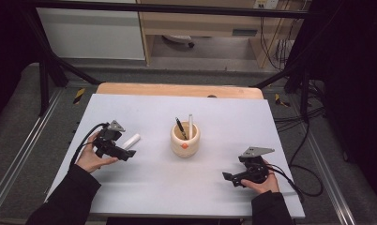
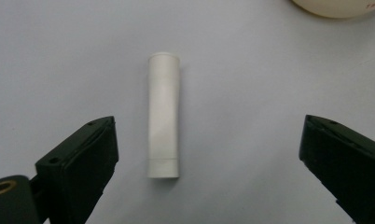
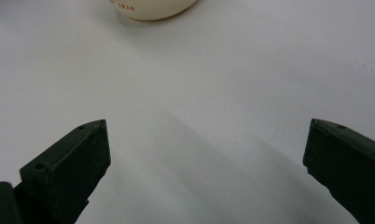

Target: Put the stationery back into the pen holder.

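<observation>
Left gripper (image 2: 208, 140) hangs jaws wide, lined up along the short white plastic tube (image 2: 163, 115) lying flat just left of the cream ceramic pen cup (image 1: 185, 139), presumably for a lengthwise grab, while the right gripper (image 3: 206, 144) idles wide open, empty, nearer the person.

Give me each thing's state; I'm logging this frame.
White tube: lying flat, untouched, between open jaws.
Cup: upright, holding two pens.
Black pen: leaning in cup.
White pen: standing in cup.
Left gripper: open.
Right gripper: open, holding nothing.
</observation>
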Demonstrator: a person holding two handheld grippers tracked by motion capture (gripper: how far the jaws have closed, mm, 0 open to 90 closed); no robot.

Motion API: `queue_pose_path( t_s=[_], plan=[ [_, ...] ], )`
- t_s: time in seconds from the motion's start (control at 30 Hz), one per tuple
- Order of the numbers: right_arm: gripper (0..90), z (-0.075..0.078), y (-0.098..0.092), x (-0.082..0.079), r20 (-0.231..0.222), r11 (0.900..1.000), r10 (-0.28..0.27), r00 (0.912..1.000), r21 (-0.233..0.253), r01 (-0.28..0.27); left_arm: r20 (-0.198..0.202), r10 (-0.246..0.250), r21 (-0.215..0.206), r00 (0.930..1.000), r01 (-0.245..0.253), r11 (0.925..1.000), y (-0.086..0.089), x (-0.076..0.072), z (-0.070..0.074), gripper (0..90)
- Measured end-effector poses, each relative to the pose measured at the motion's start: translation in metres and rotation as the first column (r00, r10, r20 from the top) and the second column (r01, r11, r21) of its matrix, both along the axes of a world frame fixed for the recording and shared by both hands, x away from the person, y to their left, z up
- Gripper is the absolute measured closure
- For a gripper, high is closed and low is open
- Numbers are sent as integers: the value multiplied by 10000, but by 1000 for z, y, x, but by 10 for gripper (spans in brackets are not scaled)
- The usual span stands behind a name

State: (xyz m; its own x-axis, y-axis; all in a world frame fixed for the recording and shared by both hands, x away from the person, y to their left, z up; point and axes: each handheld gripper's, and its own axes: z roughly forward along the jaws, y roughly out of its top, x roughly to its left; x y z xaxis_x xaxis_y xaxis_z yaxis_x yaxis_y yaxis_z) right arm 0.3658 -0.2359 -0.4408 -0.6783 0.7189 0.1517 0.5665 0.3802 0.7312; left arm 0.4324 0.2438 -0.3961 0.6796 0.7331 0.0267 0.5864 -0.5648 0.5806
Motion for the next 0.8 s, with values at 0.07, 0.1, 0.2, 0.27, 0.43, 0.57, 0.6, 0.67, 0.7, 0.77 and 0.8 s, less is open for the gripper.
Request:
queue_pose_path(
  t_s=[0.07, 0.1, 0.2, 0.27, 0.43, 0.57, 0.6, 0.67, 0.7, 0.77, 0.8],
  plan=[
    [13, 0, 0, 0, -32, 10000, -28, 10000, 0, 28, -33, 113, 204, 9999, -112, 9997, 0, 3, -2, 45],
    [12, 0, 0, 0, -8, 10000, -10, 10000, -6, 10, -79, 135, 271, 9999, -133, 9995, 0, 4, -4, 46],
    [12, 0, 0, 0, -33, 10000, -13, 10000, -14, 13, -255, 413, 573, 9988, -398, 9976, 0, 11, -10, 88],
    [12, 0, 0, 0, -19, 10000, -9, 10000, -12, 9, -414, 513, 659, 9978, -485, 9966, 1, 16, -14, 105],
    [12, 0, 0, 0, -31, 10000, 0, 10000, -6, 0, -428, 613, 590, 9972, -587, 9965, 3, 23, -19, 274],
    [12, -1, 0, 0, -19, 10000, 23, 10000, -42, -23, -584, 530, 471, 9969, -502, 9976, 4, 28, -21, 378],
    [12, -1, 0, 0, -45, 10000, 12, 10000, -36, -12, -676, 466, 550, 9966, -430, 9976, 4, 29, -21, 400],
    [12, -1, 1, 0, -80, 10000, 14, 10000, -28, -14, -758, 439, 584, 9962, -396, 9975, 3, 31, -21, 420],
    [12, -1, 0, 0, -77, 10000, 28, 10000, -43, -28, -766, 413, 562, 9962, -371, 9977, 3, 32, -21, 432],
    [12, 0, 0, 0, -58, 10000, 20, 10000, -34, -20, -760, 383, 665, 9964, -332, 9972, 2, 33, -21, 473],
    [12, -1, 0, 0, -38, 10000, 34, 10000, -42, -34, -771, 364, 728, 9964, -307, 9969, 2, 34, -21, 489]
  ],
)
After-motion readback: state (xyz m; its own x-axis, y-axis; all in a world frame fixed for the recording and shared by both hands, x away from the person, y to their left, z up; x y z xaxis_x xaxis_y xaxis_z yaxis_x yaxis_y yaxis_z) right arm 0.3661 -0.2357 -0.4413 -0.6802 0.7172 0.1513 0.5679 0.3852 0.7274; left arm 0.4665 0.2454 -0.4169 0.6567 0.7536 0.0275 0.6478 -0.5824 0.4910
